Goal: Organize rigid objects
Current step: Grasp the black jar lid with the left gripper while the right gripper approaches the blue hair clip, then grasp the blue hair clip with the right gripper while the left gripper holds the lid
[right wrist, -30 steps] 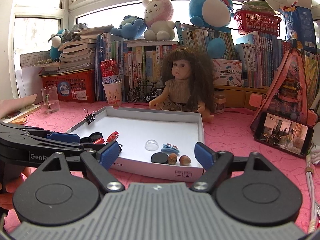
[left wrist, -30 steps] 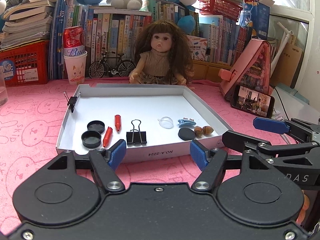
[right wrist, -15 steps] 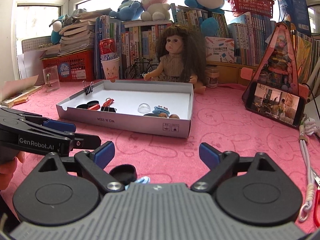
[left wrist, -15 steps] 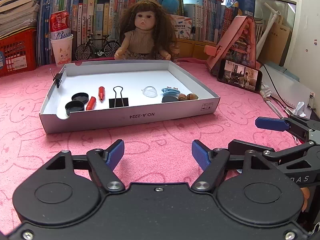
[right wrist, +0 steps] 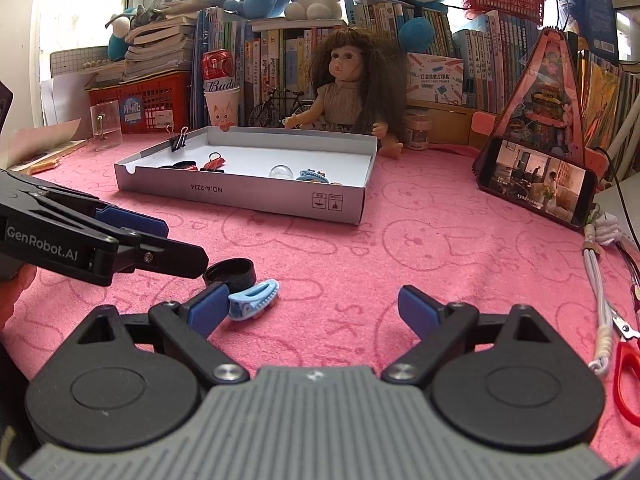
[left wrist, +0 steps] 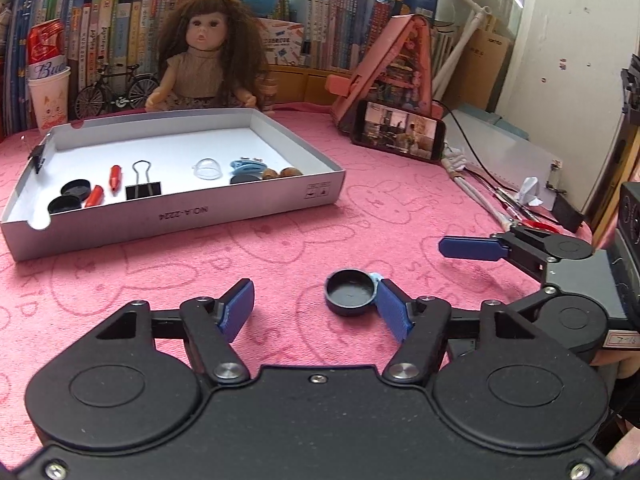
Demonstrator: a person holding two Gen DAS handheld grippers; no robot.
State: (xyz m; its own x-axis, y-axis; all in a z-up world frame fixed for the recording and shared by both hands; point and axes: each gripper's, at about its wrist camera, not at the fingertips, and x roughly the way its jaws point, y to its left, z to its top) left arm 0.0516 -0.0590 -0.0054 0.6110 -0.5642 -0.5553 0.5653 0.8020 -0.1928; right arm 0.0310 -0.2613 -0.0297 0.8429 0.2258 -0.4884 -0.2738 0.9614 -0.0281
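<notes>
A black round cap (left wrist: 351, 292) lies on the pink cloth, just inside my open left gripper's (left wrist: 316, 307) right fingertip; it also shows in the right wrist view (right wrist: 230, 272). A light blue hair clip (right wrist: 253, 294) lies next to the cap, beside the left fingertip of my open right gripper (right wrist: 314, 310). Both grippers are empty. The white tray (left wrist: 256, 209) further back holds black caps, red pieces, a binder clip, a clear dome, a blue clip and nuts; it also shows in the right wrist view (right wrist: 280, 196).
A doll (left wrist: 208, 48) sits behind the tray, with books, a can in a cup (left wrist: 48, 92) and a toy bicycle. A phone (left wrist: 398, 130) leans on a pink stand at right. Cables and red scissors (right wrist: 626, 364) lie at the right edge.
Both grippers have pulled back from the tray and dropped toward the cloth. The black cap and blue hair clip have come into view between them.
</notes>
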